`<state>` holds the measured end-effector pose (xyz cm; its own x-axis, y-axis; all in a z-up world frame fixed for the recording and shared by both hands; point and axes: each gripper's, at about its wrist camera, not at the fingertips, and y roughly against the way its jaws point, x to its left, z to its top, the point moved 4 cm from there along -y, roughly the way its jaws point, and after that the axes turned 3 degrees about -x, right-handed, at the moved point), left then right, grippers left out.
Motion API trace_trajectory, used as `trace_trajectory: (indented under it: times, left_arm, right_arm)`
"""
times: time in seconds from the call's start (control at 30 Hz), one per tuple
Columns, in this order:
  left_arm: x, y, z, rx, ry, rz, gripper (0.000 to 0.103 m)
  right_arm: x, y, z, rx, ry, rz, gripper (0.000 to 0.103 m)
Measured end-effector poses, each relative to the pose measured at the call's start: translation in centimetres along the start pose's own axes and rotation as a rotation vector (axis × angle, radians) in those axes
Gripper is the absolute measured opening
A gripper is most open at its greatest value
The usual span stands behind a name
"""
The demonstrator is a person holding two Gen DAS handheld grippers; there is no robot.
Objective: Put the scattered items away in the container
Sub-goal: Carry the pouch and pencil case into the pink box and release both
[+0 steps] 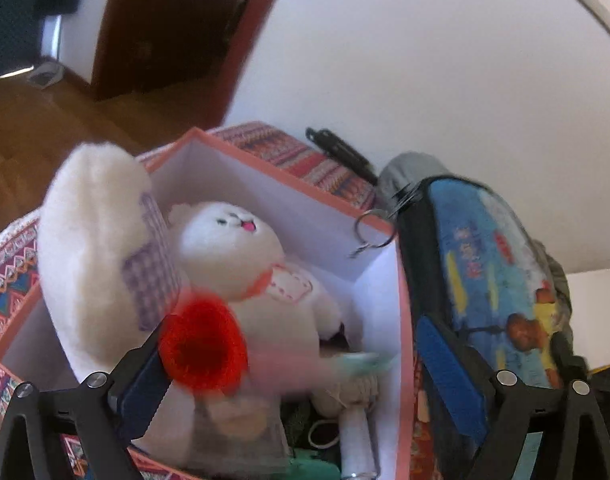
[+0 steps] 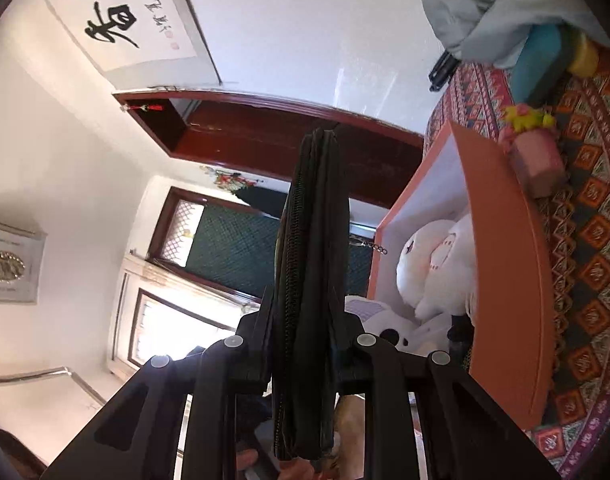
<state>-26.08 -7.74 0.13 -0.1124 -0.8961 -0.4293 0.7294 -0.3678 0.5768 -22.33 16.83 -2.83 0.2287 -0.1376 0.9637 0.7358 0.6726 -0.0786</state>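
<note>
A pink box (image 1: pixel 404 304) with white inner walls stands on a patterned cloth (image 1: pixel 9 272). In it lie a white plush rabbit (image 1: pixel 241 248) and several small items. A blurred red crocheted flower (image 1: pixel 203 348) with a pink stem hangs over the box beside the left finger of my left gripper (image 1: pixel 293 328). That gripper is wide open, and its right finger is outside the box, by a blue cartoon pencil case (image 1: pixel 489 264). My right gripper (image 2: pixel 309 300) is shut on a black zipped pouch (image 2: pixel 313 220), held left of the box (image 2: pixel 505 260) in this rolled view.
A key ring (image 1: pixel 375 232) hangs at the box corner. A black clip-like object (image 1: pixel 341 152) and grey fabric (image 1: pixel 409 168) lie behind it near the wall. A pink block with a yellow flower (image 2: pixel 533 160) and a teal item (image 2: pixel 541 60) rest on the cloth (image 2: pixel 593 240).
</note>
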Motion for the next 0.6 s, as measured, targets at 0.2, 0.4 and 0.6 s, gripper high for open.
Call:
trace_trajectory:
  times: [0.2, 0.4, 0.6]
  left_arm:
    - [0.3, 1.4, 0.9, -0.089, 0.0, 0.04, 0.097]
    - [-0.2, 2.6, 1.3, -0.19, -0.033, 0.104, 0.098]
    - [-2.1, 2.1, 0.6, -0.173, -0.08, 0.076, 0.098]
  right_arm:
    - [-1.4, -2.2, 0.6, 0.02, -0.021, -0.008, 0.022]
    - [-2.1, -4.6, 1.0, 0.08, 0.01, -0.026, 0.028]
    - [-1.0, -2.3, 2.4, 0.011, 0.424, -0.591, 0.064]
